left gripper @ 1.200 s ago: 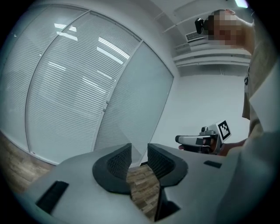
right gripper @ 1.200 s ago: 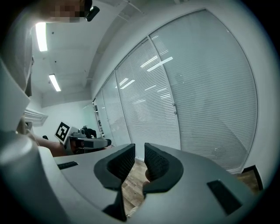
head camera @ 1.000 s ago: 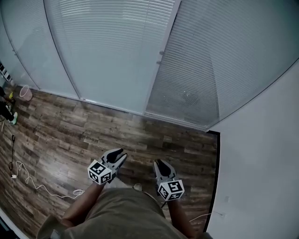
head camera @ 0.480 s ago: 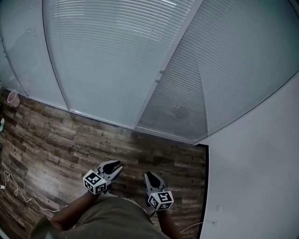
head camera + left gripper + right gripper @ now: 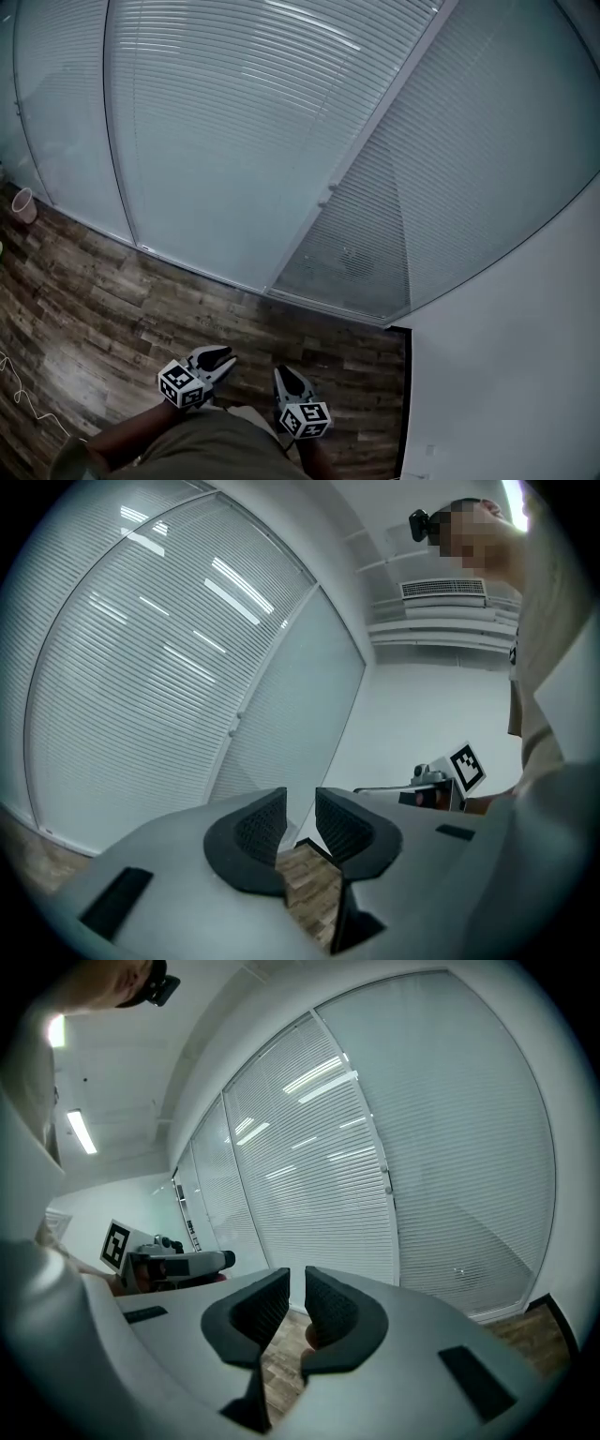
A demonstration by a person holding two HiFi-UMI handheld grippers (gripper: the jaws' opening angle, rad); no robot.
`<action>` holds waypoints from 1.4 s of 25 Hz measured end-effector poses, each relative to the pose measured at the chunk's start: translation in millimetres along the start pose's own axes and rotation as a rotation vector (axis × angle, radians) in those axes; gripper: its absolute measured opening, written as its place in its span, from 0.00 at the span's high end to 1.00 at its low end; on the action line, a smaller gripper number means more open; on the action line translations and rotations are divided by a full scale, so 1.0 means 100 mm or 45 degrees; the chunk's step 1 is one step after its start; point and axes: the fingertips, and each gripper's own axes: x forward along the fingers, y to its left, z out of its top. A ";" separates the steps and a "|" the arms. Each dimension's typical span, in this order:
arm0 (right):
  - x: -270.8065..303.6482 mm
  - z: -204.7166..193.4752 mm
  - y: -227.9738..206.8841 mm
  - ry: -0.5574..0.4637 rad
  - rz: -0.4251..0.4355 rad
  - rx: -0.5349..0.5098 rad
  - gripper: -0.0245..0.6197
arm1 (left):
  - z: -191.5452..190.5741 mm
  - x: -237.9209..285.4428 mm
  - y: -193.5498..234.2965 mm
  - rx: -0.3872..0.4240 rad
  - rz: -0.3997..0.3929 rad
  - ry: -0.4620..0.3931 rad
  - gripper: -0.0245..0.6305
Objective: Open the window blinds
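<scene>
Hanging low by the person's waist, the left gripper (image 5: pixel 221 357) and the right gripper (image 5: pixel 281 374) both pointed toward the window blinds (image 5: pixel 244 122), which stood well ahead of and above the jaws, out of reach. Each gripper's own view showed its jaws drawn to a narrow slit, with nothing between them except wooden floor (image 5: pixel 112 309) seen through the gap. That carrying posture seemed fitting for an approach, as no grip was needed yet. The slats lay flat and shut across every panel. Ahead of the right jaws and slightly to their right, a small fitting (image 5: pixel 388 1190) sat on the upright frame post (image 5: pixel 366 141) between two panels. It may have been the tilt control, though it was too small to say for certain. From the left jaws, the same post stood ahead and to their left. By my judgement the task had not begun, and the next move would call for raising one gripper to that fitting and parting its jaws
</scene>
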 end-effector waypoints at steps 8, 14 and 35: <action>0.19 0.11 -0.31 0.005 -0.004 -0.004 0.88 | 0.05 0.24 0.18 -0.017 0.034 0.024 0.84; 0.05 0.27 -0.54 0.016 0.049 -0.079 0.88 | -0.11 0.61 -0.17 0.007 0.014 0.086 0.87; -0.45 0.36 -2.00 0.031 0.111 0.038 0.88 | -0.33 1.64 -0.60 0.021 0.268 0.101 0.91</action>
